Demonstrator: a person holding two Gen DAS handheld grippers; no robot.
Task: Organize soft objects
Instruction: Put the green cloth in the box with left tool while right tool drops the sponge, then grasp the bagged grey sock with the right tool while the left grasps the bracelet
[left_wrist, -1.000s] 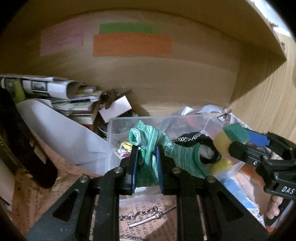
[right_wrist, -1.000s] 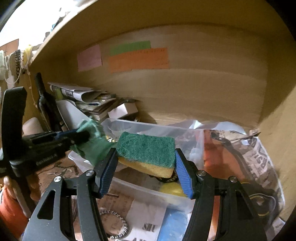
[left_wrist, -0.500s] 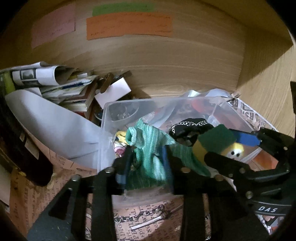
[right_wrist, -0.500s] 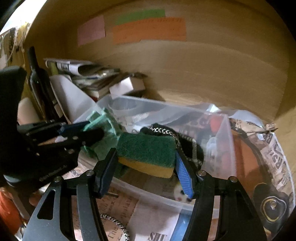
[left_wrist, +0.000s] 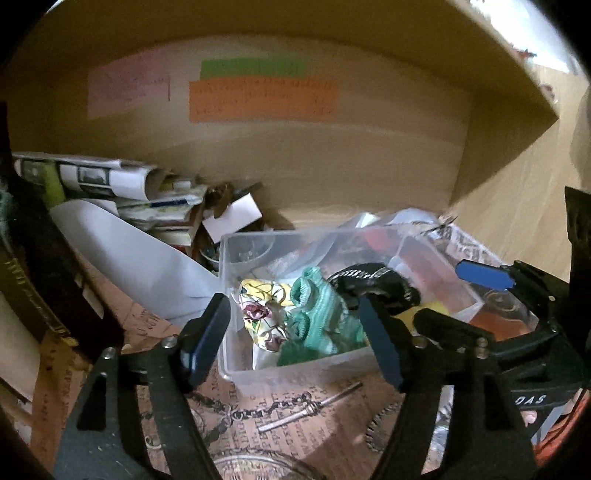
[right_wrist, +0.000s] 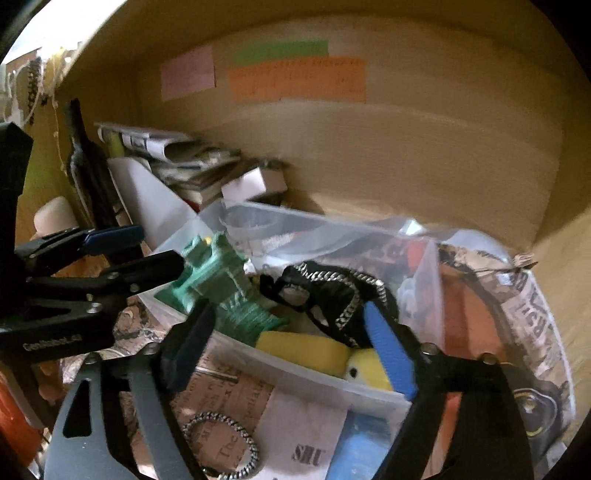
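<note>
Both claws hang spread wide over the clear plastic bin (left_wrist: 295, 363) on the cluttered shelf, neither holding anything. The left gripper (left_wrist: 295, 345) straddles the bin's near wall, its jaws far apart, and the green knitted cloth (left_wrist: 321, 317) lies bunched inside beside a floral rag (left_wrist: 260, 314). The right gripper (right_wrist: 291, 345) gapes just as wide; the yellow sponge (right_wrist: 303, 352) rests in the bin between its fingers, next to a black chain-trimmed piece (right_wrist: 332, 291)
</note>
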